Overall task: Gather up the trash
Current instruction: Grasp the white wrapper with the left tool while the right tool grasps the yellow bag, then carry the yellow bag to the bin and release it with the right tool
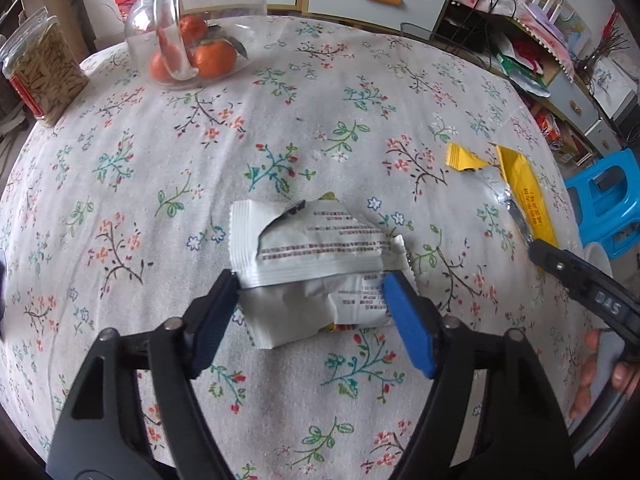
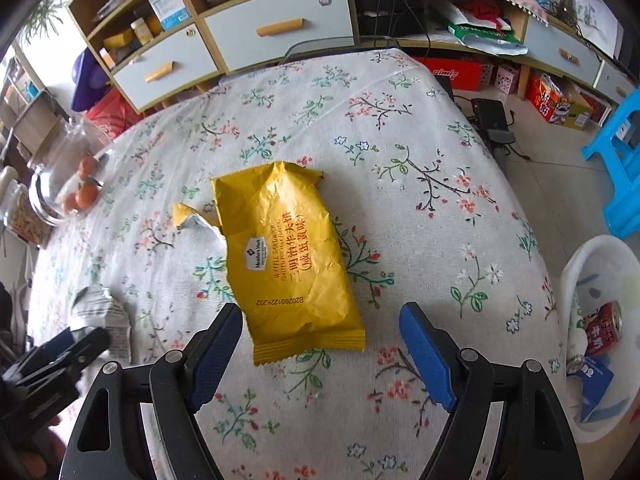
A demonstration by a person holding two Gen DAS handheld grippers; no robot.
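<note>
A crumpled white snack wrapper (image 1: 316, 264) lies on the floral tablecloth (image 1: 160, 168). My left gripper (image 1: 312, 280) is open, its blue-padded fingers on either side of the wrapper's near part. A yellow waffle-sandwich wrapper (image 2: 288, 256) lies flat, with a torn yellow corner piece (image 2: 184, 212) beside it. My right gripper (image 2: 320, 312) is open, its fingers straddling the yellow wrapper's near end. The yellow wrapper (image 1: 524, 196) also shows at the right in the left wrist view, the white wrapper (image 2: 104, 308) at the left in the right wrist view.
A white bin (image 2: 600, 280) holding a red can and other trash stands off the table's right edge. A glass jar over oranges (image 1: 192, 40) and a jar of seeds (image 1: 40, 72) sit at the far left. Blue stool (image 2: 616, 160) and cabinets stand beyond.
</note>
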